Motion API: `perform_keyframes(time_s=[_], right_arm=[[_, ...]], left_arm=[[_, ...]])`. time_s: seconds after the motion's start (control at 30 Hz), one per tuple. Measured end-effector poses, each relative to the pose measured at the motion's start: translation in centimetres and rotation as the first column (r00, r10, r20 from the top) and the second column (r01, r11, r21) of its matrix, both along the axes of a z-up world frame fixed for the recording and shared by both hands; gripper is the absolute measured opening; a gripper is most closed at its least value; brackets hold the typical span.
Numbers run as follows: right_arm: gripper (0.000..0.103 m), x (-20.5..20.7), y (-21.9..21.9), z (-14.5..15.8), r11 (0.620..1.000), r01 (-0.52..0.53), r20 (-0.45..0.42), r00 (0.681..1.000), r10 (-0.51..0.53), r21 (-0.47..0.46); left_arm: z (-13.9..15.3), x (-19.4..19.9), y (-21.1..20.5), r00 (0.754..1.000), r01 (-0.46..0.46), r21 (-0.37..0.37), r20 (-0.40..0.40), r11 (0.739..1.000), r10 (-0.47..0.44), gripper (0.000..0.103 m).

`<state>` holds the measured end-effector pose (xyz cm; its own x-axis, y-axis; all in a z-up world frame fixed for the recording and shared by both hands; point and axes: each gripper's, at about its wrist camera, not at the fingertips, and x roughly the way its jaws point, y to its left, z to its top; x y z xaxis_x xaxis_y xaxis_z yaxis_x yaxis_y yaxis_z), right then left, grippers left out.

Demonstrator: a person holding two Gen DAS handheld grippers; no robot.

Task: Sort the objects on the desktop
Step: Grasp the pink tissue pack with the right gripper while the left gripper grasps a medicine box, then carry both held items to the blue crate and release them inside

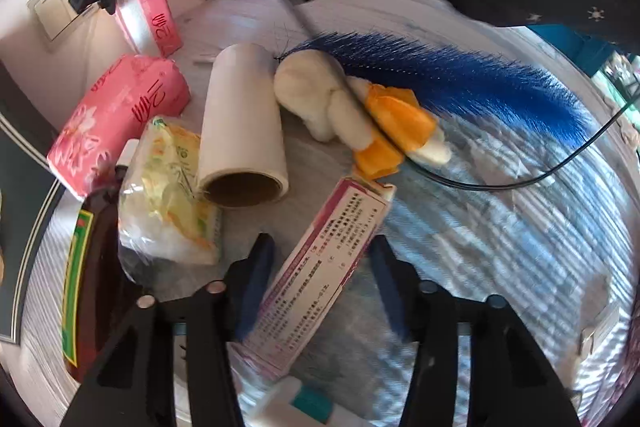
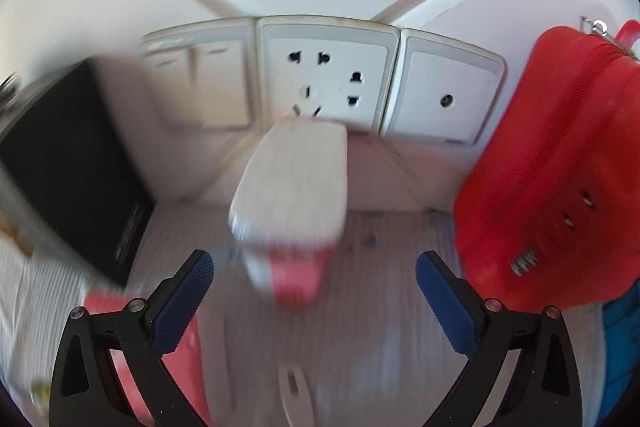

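Our left gripper [image 1: 316, 287] holds the medicine box [image 1: 320, 279]; our right gripper [image 2: 316, 291] gapes wide before a blurred tissue pack [image 2: 292, 203]. We judge placing comes next, needing a bare surface [image 1: 500, 227] spot.

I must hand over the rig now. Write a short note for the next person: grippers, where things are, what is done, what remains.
Left gripper: jaws around the printed box; whether it grips is unclear.
Right gripper: open, empty, facing the wall sockets; a pink-and-white pack lies ahead.
Left view: two pink tissue packs, paper roll, plush toy, blue feather, brown bottle, all mixed.
Done: nothing visibly sorted. Left: all.
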<state>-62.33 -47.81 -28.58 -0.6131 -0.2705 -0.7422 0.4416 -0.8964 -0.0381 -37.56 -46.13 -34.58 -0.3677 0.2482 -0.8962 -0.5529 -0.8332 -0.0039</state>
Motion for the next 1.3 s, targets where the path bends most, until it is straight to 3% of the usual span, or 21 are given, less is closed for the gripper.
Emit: perform_keyframes(time_s=[0.07,0.1,0.13,0.17,0.27,0.3,0.4,0.53,0.57,0.9,1.03,1.17,1.3], right_arm=[[0.102,-1.5,-0.8,-0.7,0.999,0.033,0.042,0.999,-0.032,-0.017],[0.093,-2.3,-1.0,-1.3,0.999,0.05,0.059,0.997,-0.05,-0.006],[0.076,-2.9,-0.9,-1.8,0.998,0.061,0.079,0.995,-0.06,-0.002],[0.048,-3.3,-0.6,-2.1,0.998,0.045,0.118,0.992,-0.041,-0.034],[0.048,-3.0,1.2,-1.5,0.992,0.003,0.187,0.982,0.02,-0.124],[0.048,-2.5,2.0,-1.1,0.989,-0.025,0.198,0.979,0.054,-0.148],[0.048,0.6,4.5,1.4,0.982,-0.111,0.123,0.984,0.13,-0.151],[0.048,5.6,8.6,5.0,0.968,-0.204,0.019,0.978,0.209,-0.144],[0.048,6.9,9.7,5.7,0.966,-0.215,0.004,0.976,0.218,-0.146],[0.048,17.0,17.9,10.3,0.937,-0.237,-0.006,0.97,0.243,-0.256],[0.048,21.2,21.7,13.0,0.924,-0.231,-0.002,0.97,0.242,-0.306],[0.048,26.8,27.9,17.7,0.928,-0.186,-0.077,0.982,0.17,-0.322],[0.048,31.8,35.5,22.8,0.925,-0.106,-0.188,0.981,0.038,-0.365]], left_arm=[[0.2,0.1,0.3,0.999,-0.033,-0.009,-0.001,0.999,0.033,0.049],[0.3,0.1,0.3,0.999,-0.049,-0.004,0.0,0.999,0.049,0.049],[0.3,0.0,0.2,0.997,-0.073,0.008,0.005,0.997,0.073,0.049],[0.4,0.1,0.2,0.997,-0.082,0.013,0.008,0.997,0.082,0.049],[0.6,0.5,0.3,0.995,-0.096,0.014,-0.004,0.995,0.096,0.048],[0.8,0.8,0.5,0.996,-0.086,0.002,-0.019,0.996,0.086,0.044],[1.3,2.0,1.4,0.996,-0.067,-0.03,-0.054,0.997,0.065,0.028],[1.8,4.1,1.7,0.992,-0.107,-0.03,-0.073,0.994,0.105,0.028],[1.6,2.7,1.6,0.99,-0.126,-0.021,-0.067,0.992,0.124,0.028],[5.2,7.4,3.2,0.954,-0.236,0.024,-0.183,0.971,0.236,0.028],[9.9,10.2,5.9,0.942,-0.201,0.022,-0.269,0.979,0.199,0.028],[15.9,12.7,10.0,0.919,-0.13,0.069,-0.366,0.989,0.147,0.028],[21.2,12.9,17.2,0.881,-0.016,0.084,-0.47,0.996,0.054,0.028]])
